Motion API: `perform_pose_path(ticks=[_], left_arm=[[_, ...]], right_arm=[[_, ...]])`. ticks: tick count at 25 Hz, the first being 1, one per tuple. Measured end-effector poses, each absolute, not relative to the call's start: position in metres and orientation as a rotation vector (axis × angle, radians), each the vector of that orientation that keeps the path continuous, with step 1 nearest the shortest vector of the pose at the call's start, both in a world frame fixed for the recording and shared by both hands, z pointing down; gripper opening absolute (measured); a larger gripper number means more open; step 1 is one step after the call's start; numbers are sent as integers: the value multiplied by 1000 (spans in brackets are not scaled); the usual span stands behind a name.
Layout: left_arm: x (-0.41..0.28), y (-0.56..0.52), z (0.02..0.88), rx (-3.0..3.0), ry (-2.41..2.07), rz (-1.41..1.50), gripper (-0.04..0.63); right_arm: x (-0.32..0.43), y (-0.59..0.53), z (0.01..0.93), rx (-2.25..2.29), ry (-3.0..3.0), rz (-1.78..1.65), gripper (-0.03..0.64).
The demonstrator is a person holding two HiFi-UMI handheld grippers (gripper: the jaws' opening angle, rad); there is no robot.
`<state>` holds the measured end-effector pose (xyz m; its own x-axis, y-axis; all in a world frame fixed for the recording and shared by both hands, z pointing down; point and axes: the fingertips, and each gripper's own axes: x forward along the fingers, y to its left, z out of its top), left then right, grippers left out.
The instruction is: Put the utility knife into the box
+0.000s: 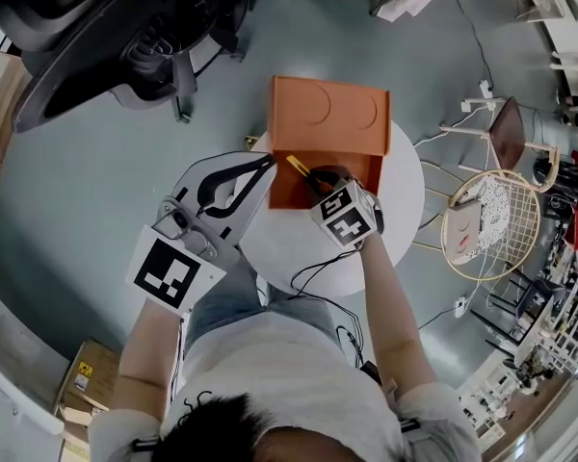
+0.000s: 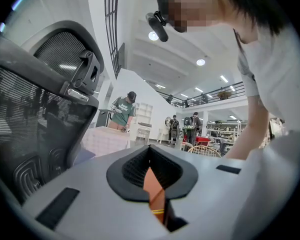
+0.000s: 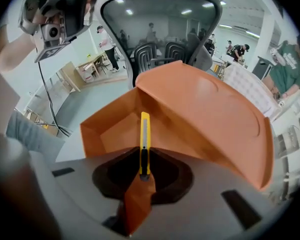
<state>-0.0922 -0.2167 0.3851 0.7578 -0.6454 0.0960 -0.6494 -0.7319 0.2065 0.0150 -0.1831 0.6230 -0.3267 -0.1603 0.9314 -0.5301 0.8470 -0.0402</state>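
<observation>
Right gripper (image 3: 144,165) clamps one slim yellow utility knife (image 3: 145,134) over one smooth orange box (image 3: 210,109); left gripper (image 2: 150,153) has jaws together, empty

Nothing legible shows in any view. The yellow label (image 1: 84,370) on the cardboard carton (image 1: 89,397) (lower left of the head view) is too small to read.

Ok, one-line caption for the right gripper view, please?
Right gripper, shut on a yellow utility knife, holds it over the open orange box.
</observation>
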Motion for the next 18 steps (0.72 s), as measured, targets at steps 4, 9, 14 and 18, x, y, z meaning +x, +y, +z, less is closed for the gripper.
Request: perform_pose_path(ticks=[4, 9, 14, 18], left_arm=[[-97, -217, 388, 2721, -1038, 35, 9], [-102, -216, 394, 2708, -1048, 41, 9], [-103, -214, 395, 2700, -1050, 40, 9], [-100, -212, 393, 2706, -1048, 41, 9]], right_arm=[[17, -182, 633, 482, -1836, 403, 71], [15, -184, 636, 463, -1817, 421, 71], [14, -184, 636, 461, -1808, 440, 74], [14, -182, 635, 465, -1828, 454, 78]])
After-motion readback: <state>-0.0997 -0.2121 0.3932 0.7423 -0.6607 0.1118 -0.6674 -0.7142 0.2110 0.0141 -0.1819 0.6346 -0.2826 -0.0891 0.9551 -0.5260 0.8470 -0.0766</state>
